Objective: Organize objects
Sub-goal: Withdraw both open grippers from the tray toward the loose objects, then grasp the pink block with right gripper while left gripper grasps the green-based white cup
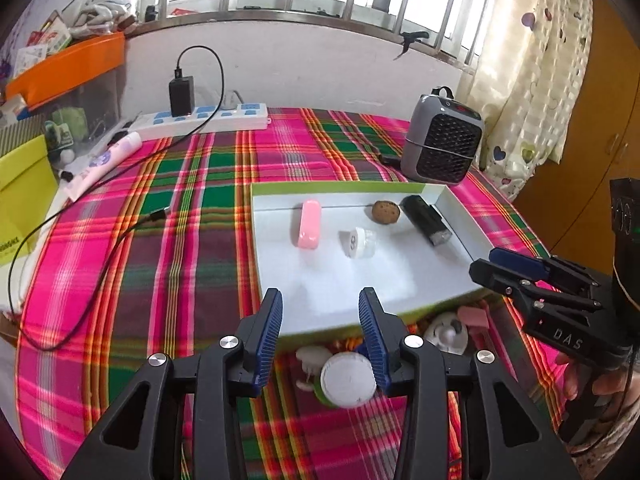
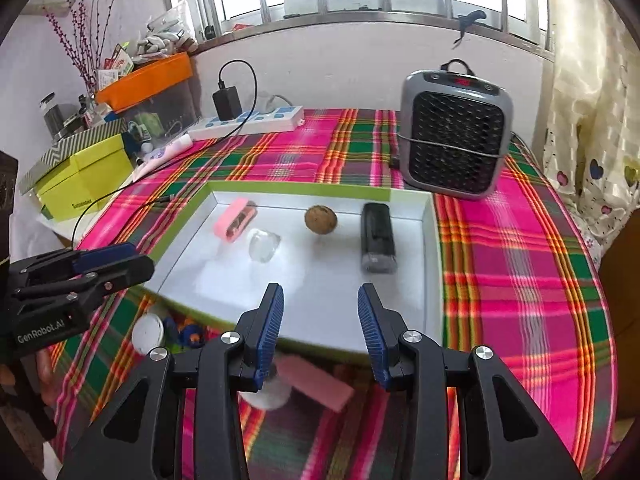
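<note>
Right wrist: "GenRobot.AI" on left gripper (image 2: 116,264)

Left tongs (image 1: 320,320): black angular plastic arms, ribbed blue pads on both fingers.
Right tongs (image 2: 320,316): same black frame, same ribbed blue pads.
Screws: round silver bolt heads at the finger pivots.
Markings: white "DAS" on the right tongs' side, "GenRobot.AI" on the left tongs' side.
</note>
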Available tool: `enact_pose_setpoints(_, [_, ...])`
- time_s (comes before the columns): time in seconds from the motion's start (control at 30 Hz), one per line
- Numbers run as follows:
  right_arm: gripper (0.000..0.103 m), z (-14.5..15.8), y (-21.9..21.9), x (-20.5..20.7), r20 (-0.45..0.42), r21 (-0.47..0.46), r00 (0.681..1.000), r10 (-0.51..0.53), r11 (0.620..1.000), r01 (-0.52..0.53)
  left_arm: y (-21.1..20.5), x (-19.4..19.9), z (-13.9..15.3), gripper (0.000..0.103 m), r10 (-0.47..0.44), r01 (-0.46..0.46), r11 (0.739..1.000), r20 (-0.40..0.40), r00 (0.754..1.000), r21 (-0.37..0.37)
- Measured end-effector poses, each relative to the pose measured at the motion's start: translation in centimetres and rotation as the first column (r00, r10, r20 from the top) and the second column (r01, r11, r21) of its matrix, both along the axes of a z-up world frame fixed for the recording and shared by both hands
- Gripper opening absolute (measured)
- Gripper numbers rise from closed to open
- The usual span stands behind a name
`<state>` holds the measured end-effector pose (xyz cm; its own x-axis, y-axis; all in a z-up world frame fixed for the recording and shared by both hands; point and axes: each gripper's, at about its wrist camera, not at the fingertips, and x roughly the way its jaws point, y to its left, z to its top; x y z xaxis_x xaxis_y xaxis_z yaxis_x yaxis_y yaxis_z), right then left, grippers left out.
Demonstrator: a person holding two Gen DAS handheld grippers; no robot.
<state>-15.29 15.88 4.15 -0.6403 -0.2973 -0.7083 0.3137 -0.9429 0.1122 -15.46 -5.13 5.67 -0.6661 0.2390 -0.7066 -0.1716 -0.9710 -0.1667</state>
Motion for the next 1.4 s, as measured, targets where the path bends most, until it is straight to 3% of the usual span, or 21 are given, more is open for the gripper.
enact_pose_setpoints(0.43, [0.040,-1.1,1.8,2.9,-0.011,0.009,0.999,0.043,0.999,-0.043,-1.3,3.3,-0.9,0.040,0.016,-0.016,0.997,0.000,1.000,0.071])
enact_pose_setpoints(0.77, [0.040,-2.2,1.9,3.0,0.008,-0.022,0.993,0.115,0.993,-0.115,-1.7,4.0,-2.7,0.040,0.001,-0.007,0.993,0.050,0.999,0.116])
enact_pose_setpoints(1.4, [0.040,-3.8,1.9,2.1,0.065,-0.029,0.988,0.137,0.990,-0.136,-0.7,3.7,-4.0,0.040,-0.018,0.008,0.995,0.088,0.996,0.103])
